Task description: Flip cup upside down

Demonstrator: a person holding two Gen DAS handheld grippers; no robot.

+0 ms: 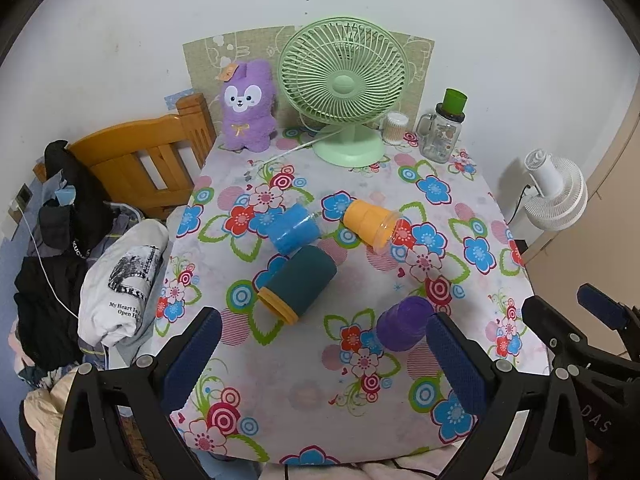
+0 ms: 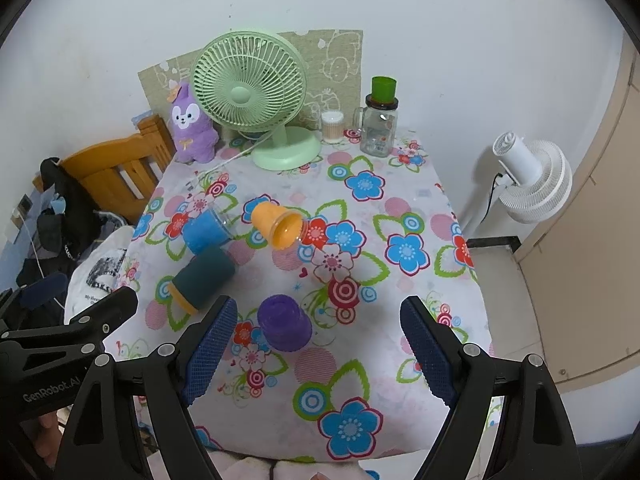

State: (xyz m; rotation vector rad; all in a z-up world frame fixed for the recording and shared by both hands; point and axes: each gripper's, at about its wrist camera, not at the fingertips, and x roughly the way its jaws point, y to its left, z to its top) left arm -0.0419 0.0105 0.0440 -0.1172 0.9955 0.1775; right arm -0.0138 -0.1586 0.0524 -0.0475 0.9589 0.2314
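Several cups are on the floral tablecloth (image 1: 304, 364). A purple cup (image 1: 404, 322) (image 2: 285, 328) stands upside down near the front. A dark teal cup with a yellow rim (image 1: 298, 284) (image 2: 204, 278), a blue cup (image 1: 294, 230) (image 2: 206, 228) and an orange cup (image 1: 370, 224) (image 2: 280, 224) lie on their sides mid-table. My left gripper (image 1: 324, 364) is open and empty above the table's front, the purple cup by its right finger. My right gripper (image 2: 318, 354) is open and empty, the purple cup just beyond its fingers.
A green desk fan (image 1: 344, 92), a purple plush (image 1: 248, 106), a cotton swab jar (image 1: 394, 128) and a glass bottle with a green cap (image 1: 444, 128) stand at the back. A wooden chair (image 1: 140, 168) and clothes (image 1: 72, 264) are left; a white fan (image 2: 532, 180) is right.
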